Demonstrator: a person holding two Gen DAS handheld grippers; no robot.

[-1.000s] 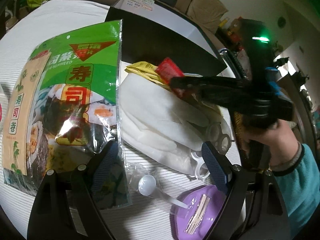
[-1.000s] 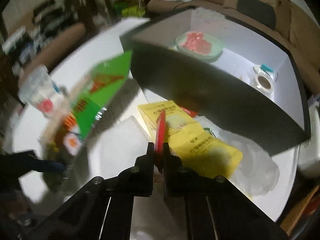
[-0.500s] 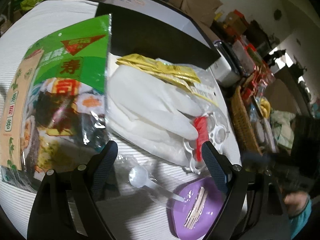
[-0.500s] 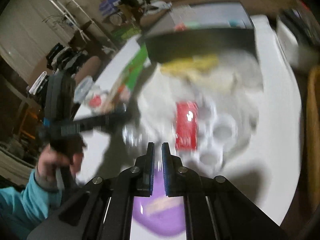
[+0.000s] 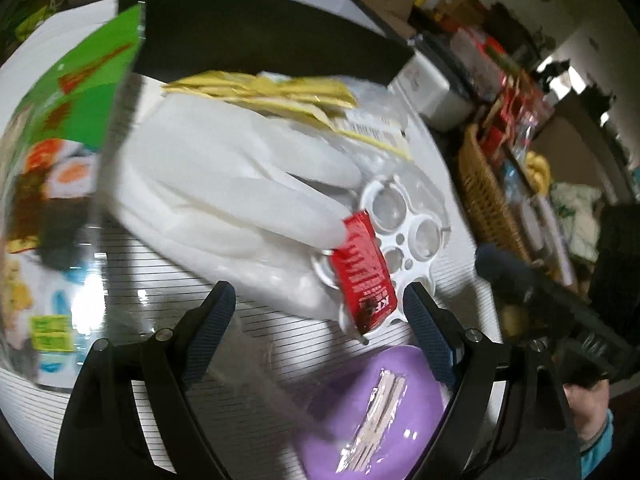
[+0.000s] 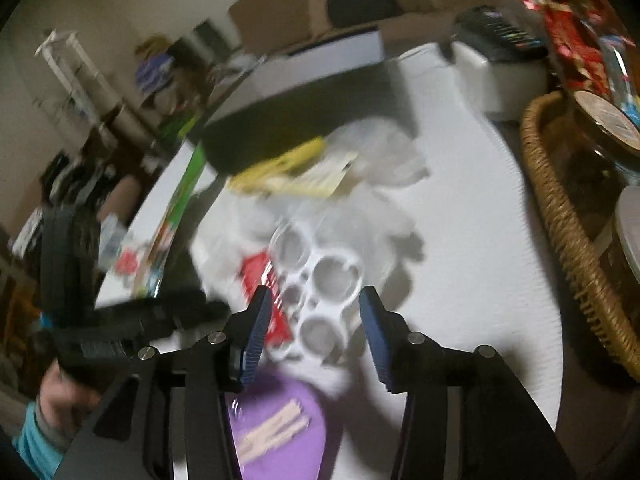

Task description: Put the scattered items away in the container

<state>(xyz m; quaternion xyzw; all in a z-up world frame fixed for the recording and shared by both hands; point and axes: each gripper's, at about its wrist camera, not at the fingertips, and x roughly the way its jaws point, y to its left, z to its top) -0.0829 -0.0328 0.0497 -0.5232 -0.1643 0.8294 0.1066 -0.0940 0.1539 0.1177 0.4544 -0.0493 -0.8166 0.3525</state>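
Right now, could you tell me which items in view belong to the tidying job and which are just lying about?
Job:
red sachet
white glove
yellow packets
seaweed bag
purple dish
black box

Lying about:
wicker basket
white appliance

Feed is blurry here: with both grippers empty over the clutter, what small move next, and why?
Probably lower the open left gripper onto the red sauce packet and close. It lies loose on the white ring holder between the pads, still outside the black container. The right gripper is opening, empty.

Left gripper [image 5: 320, 308] jaws wide, right gripper [image 6: 312, 320] jaws opening — both empty
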